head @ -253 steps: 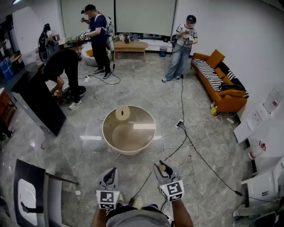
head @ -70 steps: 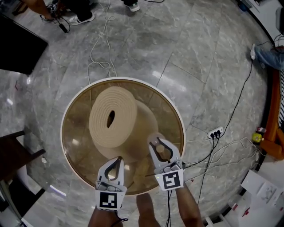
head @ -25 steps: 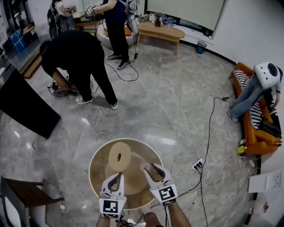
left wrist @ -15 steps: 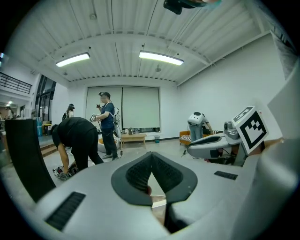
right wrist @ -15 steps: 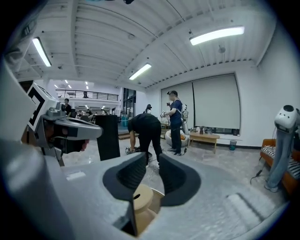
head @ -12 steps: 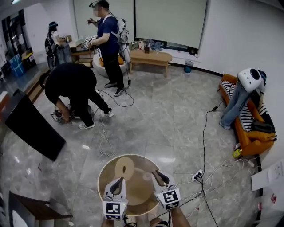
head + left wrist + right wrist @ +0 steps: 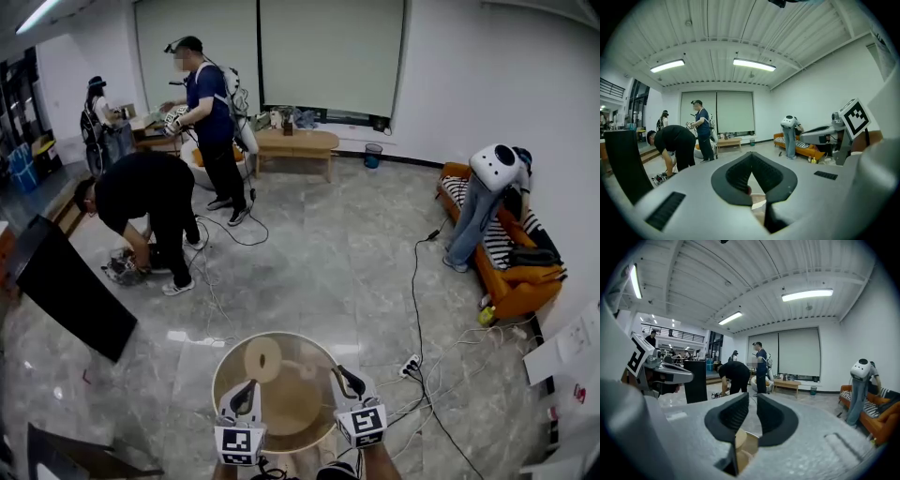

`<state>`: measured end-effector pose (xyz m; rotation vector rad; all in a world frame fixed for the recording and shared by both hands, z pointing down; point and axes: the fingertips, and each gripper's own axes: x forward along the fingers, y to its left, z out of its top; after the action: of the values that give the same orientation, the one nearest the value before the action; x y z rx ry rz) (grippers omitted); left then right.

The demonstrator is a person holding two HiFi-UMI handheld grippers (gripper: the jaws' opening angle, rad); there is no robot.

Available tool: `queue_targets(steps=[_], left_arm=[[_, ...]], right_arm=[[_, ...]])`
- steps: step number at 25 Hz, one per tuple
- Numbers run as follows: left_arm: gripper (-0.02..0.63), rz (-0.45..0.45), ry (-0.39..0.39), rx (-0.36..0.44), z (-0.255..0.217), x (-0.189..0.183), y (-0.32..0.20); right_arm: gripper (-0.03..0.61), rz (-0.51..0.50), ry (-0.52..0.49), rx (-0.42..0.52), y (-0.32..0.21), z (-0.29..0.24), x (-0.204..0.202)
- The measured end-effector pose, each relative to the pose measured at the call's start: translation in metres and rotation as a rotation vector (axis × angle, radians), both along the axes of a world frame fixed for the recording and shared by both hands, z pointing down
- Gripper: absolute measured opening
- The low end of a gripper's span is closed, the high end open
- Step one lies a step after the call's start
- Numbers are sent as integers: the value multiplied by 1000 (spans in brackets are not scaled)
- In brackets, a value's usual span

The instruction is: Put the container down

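The container (image 7: 277, 389) is a wide round beige tub with a pale rim, standing on the grey marble floor just ahead of me; a beige roll with a hole (image 7: 263, 359) lies inside. My left gripper (image 7: 247, 386) hovers over its near left rim, its tips touching and nothing between them (image 7: 751, 153). Over the near right rim is my right gripper (image 7: 344, 371). Its jaws are closing, a narrow gap remains, and nothing is between them (image 7: 753, 397). Below the right jaws a bit of the beige container (image 7: 743, 446) shows.
A person in black (image 7: 141, 202) bends over gear on the floor at the left. Another person stands by a wooden bench (image 7: 295, 142), and a third bends at an orange sofa (image 7: 511, 281). Cables (image 7: 417, 300) and a power strip (image 7: 410, 366) lie right of the container. A black panel (image 7: 66, 291) leans at the left.
The head view has tilted up, so the container and both grippers now sit lower and smaller in it. The right gripper's jaws have narrowed. The left jaws look unchanged.
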<state>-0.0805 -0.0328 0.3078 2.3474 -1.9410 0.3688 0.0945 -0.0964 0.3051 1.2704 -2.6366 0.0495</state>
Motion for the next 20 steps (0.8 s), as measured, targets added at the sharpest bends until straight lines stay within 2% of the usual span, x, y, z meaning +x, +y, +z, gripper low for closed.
queue_targets(steps=[7, 11, 20], left_arm=[[18, 44, -13, 8, -10, -10, 55], [18, 59, -5, 14, -6, -16, 85], [18, 96, 2, 31, -11, -14, 104]], right_arm=[[5, 73, 10, 38, 66, -18, 3], [2, 91, 3, 54, 98, -14, 0], [0, 75, 2, 51, 131, -10, -12]])
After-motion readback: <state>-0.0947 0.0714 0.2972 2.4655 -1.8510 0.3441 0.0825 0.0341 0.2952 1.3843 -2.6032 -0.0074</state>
